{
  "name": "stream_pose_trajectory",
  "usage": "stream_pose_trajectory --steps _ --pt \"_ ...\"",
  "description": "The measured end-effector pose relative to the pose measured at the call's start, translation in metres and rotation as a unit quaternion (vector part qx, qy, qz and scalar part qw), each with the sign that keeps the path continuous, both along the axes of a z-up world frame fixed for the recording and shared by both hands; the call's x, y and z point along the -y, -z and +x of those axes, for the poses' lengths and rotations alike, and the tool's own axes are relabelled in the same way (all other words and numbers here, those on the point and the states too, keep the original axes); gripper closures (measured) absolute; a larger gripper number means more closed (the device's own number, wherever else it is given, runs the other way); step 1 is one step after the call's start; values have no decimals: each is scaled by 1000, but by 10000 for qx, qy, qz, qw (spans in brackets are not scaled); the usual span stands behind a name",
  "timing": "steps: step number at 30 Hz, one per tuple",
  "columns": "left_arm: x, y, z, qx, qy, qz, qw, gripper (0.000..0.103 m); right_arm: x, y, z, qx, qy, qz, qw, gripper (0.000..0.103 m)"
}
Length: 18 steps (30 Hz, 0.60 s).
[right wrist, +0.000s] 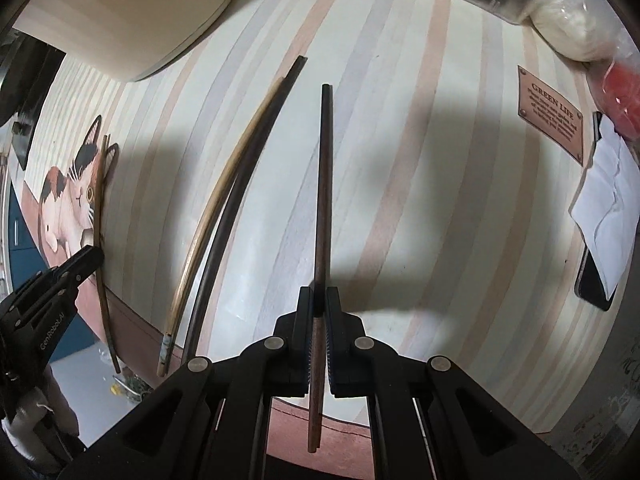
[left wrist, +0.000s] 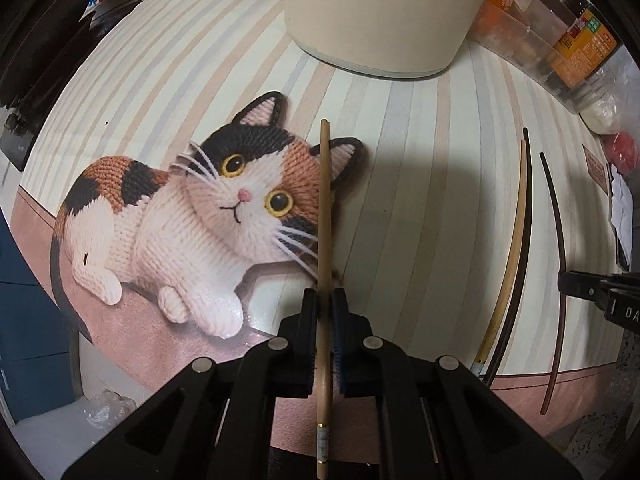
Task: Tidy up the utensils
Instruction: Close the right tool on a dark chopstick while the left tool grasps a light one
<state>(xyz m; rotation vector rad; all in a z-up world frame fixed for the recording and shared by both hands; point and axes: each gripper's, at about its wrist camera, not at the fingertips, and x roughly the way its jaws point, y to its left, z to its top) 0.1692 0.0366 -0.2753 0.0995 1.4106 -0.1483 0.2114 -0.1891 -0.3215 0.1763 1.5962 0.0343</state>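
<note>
Everything here sits on a striped tablecloth (left wrist: 400, 184) with a big knitted calico cat print (left wrist: 192, 216) on it, so I'll use the cat as the anchor and go left to right.

Right over the cat's right-hand ear and cheek, the left gripper (left wrist: 325, 300) has its jaws pinched tight on a light bamboo chopstick (left wrist: 325, 208). The stick runs straight along the fingers, tip pointing away past the ear, butt end with a small band poking out behind the pads.

Further right of the cat, two more chopsticks lie loose on the cloth side by side and touching: a light bamboo one (right wrist: 212, 216) and a dark one (right wrist: 236, 200).

Right of that pair, well away from the cat, the right gripper (right wrist: 319, 300) is clamped on a dark wooden chopstick (right wrist: 323, 184), also lined up with its fingers.

Up behind the cat there's a cream container (left wrist: 384, 12), and off at the far right a brown printed label (right wrist: 552, 114) reading GREEN LIFE, plus a phone (right wrist: 592, 284) under some white paper.
</note>
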Motion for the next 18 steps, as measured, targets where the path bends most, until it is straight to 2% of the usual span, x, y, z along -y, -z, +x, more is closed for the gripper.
stream_pose_trajectory --steps 5,6,10,18 --pt "4 3 5 1 73 80 9999 97 7 5 17 -251 -14 130 9996 97" --pt "10 5 19 5 85 89 9999 97 9 5 19 -272 -6 143 9995 97" --pt "24 5 33 -16 76 85 9999 95 17 8 34 -250 85 116 9996 97" --pt "24 7 40 9 101 118 9999 95 8 9 33 -197 170 -4 9997 97"
